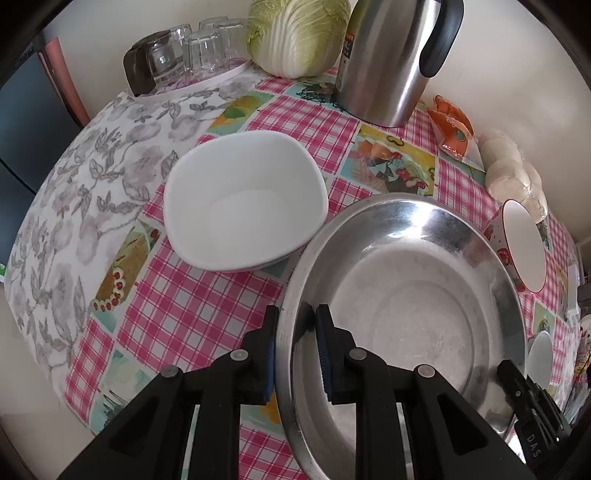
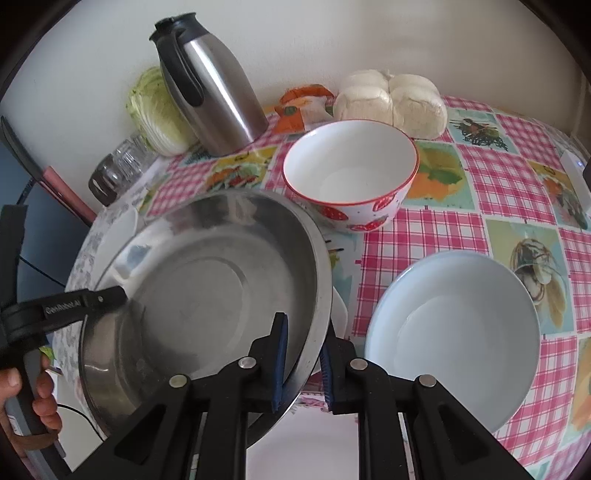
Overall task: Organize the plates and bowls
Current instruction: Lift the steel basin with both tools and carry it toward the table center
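Both hand-held grippers pinch the steel basin [image 1: 406,295] by its rim: the left hand-held gripper [image 1: 295,350] on one side, the right hand-held gripper [image 2: 303,354] opposite. The basin looks tilted above the counter [image 1: 177,314], between the white square bowl [image 1: 243,203] and the strawberry bowl [image 2: 351,173]. I'd level both hands together and avoid the pale plate [image 2: 454,332]. A flask [image 2: 214,92] and cabbage [image 1: 295,33] stand by the wall.

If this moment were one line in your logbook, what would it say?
left gripper: shut on steel basin rim | right gripper: shut on opposite rim | white bowl, strawberry bowl, pale plate: on table
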